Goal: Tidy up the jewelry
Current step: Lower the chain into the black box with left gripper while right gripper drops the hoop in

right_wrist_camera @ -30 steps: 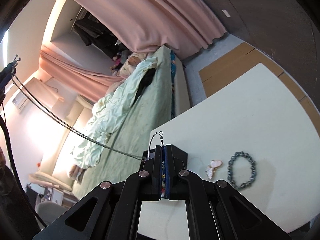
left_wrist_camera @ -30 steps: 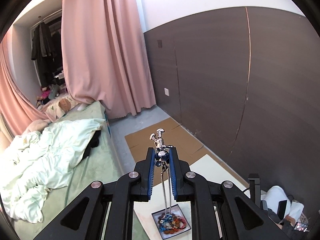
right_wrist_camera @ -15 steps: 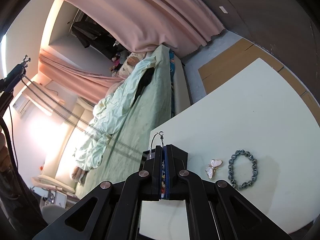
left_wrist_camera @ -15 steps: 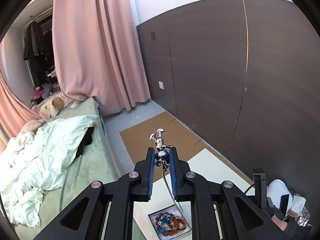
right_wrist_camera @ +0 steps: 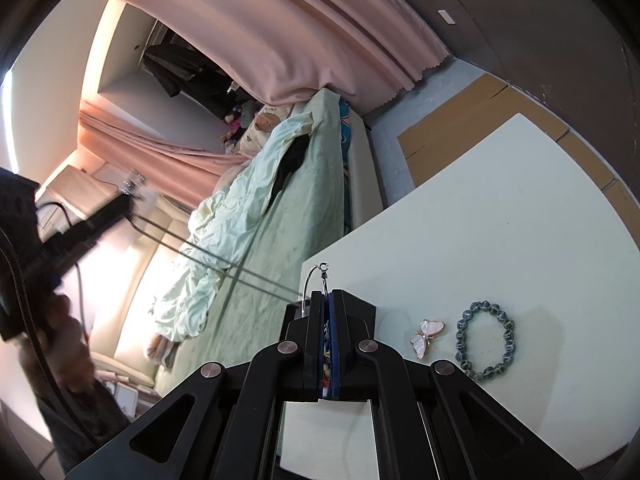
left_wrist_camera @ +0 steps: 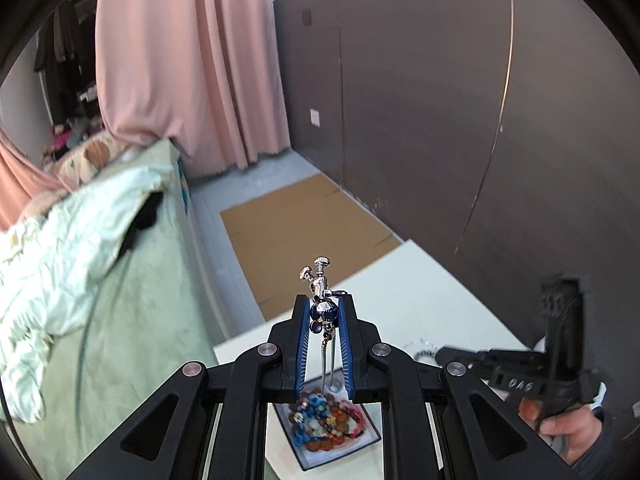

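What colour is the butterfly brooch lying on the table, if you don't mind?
Pale pink with gold edging, clearest in the right wrist view.

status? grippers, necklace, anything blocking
Left gripper shut on necklace pendant, chain hanging toward jewelry tray. Right gripper shut on chain's clasp end. Chain taut between grippers; nothing blocking.

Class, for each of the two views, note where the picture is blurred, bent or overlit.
Left wrist view: bed smeared, wall seam bowed, pendant sharp. Right wrist view: left gripper and hand blurred, bright glow behind them, bracelet crisp with a soft shadow.
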Motion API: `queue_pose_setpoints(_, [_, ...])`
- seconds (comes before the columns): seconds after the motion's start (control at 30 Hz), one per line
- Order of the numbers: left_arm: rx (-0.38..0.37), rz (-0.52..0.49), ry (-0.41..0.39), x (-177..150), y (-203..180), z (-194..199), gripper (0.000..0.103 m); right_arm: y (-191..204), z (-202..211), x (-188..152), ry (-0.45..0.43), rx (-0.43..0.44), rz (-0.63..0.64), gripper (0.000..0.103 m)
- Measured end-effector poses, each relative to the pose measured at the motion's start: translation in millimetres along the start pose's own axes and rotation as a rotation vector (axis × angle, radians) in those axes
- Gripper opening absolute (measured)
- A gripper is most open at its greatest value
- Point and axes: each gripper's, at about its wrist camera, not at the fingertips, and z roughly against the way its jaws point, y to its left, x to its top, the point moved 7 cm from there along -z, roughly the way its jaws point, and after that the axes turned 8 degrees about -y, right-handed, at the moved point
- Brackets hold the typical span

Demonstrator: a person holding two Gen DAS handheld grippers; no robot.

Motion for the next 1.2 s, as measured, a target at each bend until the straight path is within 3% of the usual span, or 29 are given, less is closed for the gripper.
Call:
queue_pose_setpoints(0.3, [-0.054, 0.071, 0.053, -48, -4, -40, 0.015, 6, -5, -5, 0.017, 0.013, 0.022, 0.004])
queue_pose_setpoints(0.6, [-0.154, 0.229, 0.103, -90, 13, -54, 0.016, 9, -27, -11, 0.063, 0.008, 0.038, 0.004])
queue_pose_setpoints(0.67, [-0.142, 0.248, 0.102, -95, 22, -50, 0.027, 14, -35, -13, 0.075, 0.008, 0.051, 0.004])
queue_pose_setpoints(0.73, [-0.135, 0.271, 0.085, -99, 32, -43, 0.053, 20, -43, -16, 0.087, 0.006, 0.073, 0.004])
queue_pose_setpoints(0.77, [-0.13, 0.282, 0.075, -101, 37, -41, 0.056, 24, -47, -18, 0.092, 0.002, 0.087, 0.004])
queue_pose_setpoints(1.1, [-0.096, 0.323, 0.059, -121, 59, -22, 0.059, 37, -68, -32, 0.118, -0.077, 0.22, 0.004])
queue_pose_setpoints(1.17, [-0.1, 0.33, 0.056, -124, 60, -19, 0.062, 38, -71, -38, 0.16, -0.088, 0.23, 0.005])
queue_pose_setpoints(1.2, [-0.1, 0.334, 0.057, -125, 61, -18, 0.069, 36, -73, -41, 0.19, -0.09, 0.221, 0.01])
